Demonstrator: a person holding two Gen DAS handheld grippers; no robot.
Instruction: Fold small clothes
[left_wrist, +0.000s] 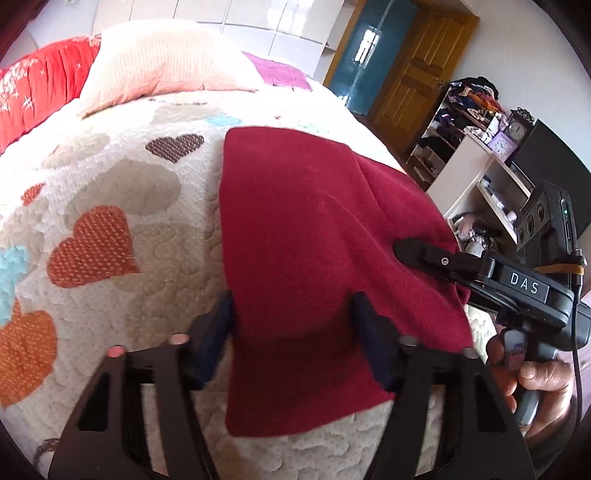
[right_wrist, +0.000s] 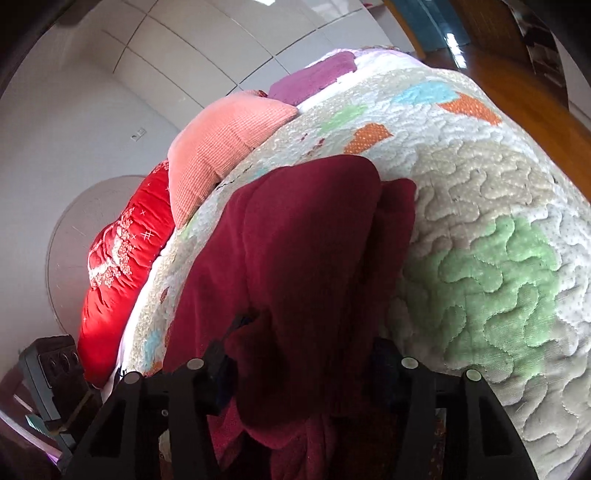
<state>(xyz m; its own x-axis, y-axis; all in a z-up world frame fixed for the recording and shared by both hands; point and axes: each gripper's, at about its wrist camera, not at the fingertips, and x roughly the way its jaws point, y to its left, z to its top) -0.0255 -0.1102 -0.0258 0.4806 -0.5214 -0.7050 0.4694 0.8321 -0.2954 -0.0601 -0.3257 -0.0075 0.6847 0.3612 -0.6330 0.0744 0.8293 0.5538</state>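
Note:
A dark red garment (left_wrist: 314, 221) lies on the heart-patterned quilt (left_wrist: 129, 184), running from the near edge toward the far right. My left gripper (left_wrist: 293, 325) straddles its near part, jaws wide apart, with flat cloth between the blue pads and no visible squeeze. My right gripper (left_wrist: 410, 254), held by a hand (left_wrist: 535, 380), rests one black finger on the garment's right edge. In the right wrist view the garment (right_wrist: 314, 240) is bunched and heaped over my right gripper (right_wrist: 303, 354). The cloth fills the gap and hides the pads.
A peach pillow (left_wrist: 159, 62), red bedding (left_wrist: 37, 92) and a purple cloth (left_wrist: 280, 72) lie at the head of the bed. White shelves (left_wrist: 480, 158) full of clutter and a wooden door (left_wrist: 417, 66) stand to the right. The quilt (right_wrist: 480, 221) spreads wide to the right.

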